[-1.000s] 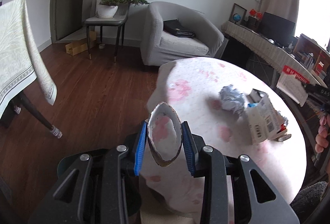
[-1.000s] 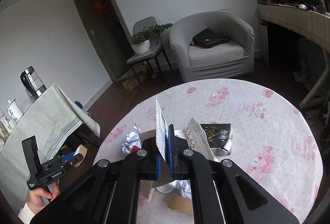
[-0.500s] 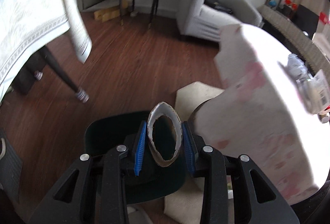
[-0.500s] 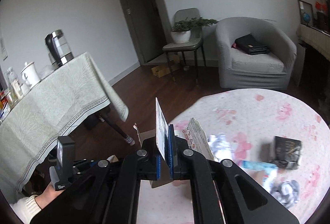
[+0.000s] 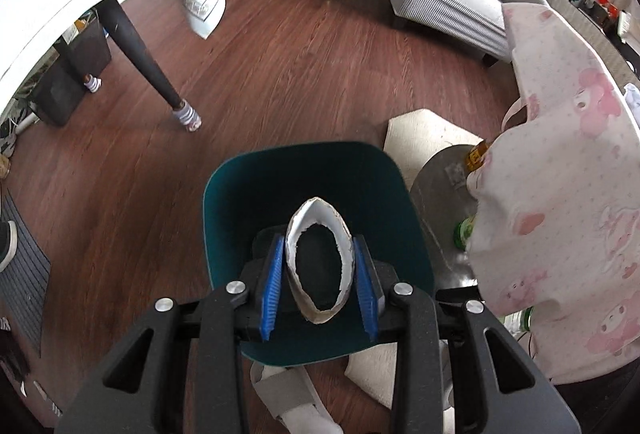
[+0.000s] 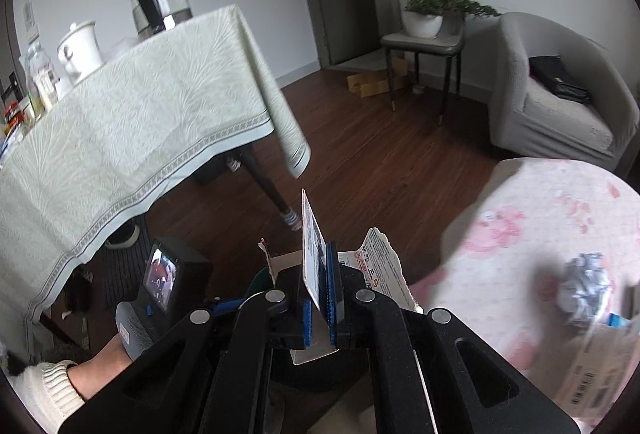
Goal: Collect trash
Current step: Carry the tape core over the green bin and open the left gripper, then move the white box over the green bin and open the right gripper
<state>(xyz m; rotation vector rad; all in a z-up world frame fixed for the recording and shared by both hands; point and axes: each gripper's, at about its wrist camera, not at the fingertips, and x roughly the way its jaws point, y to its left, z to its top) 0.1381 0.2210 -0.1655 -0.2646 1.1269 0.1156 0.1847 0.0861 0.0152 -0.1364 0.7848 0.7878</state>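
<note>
My left gripper [image 5: 319, 266] is shut on a squashed cardboard tube [image 5: 320, 234], white inside, and holds it right over the dark teal trash bin [image 5: 256, 186] on the floor. My right gripper [image 6: 320, 290] is shut on a flattened white carton [image 6: 310, 234] with a torn printed flap, held above the floor beside the round table. A crumpled silver wrapper [image 6: 584, 282] and a torn barcoded package [image 6: 592, 374] lie on the pink tablecloth [image 6: 540, 234]. The left hand and its gripper body [image 6: 164, 278] show at the lower left of the right wrist view.
The round table's pink cloth [image 5: 568, 154] hangs at the right of the bin. A cream mat [image 5: 424, 130] and a grey stool [image 5: 444, 178] lie between them. A second table with a green-white cloth [image 6: 140, 106] stands left, its leg [image 5: 140, 58] nearby. A grey armchair [image 6: 560, 94] stands behind.
My left gripper has swung from over the table down to above the bin, tube still held. My right gripper has turned left, away from the table, with the carton.
</note>
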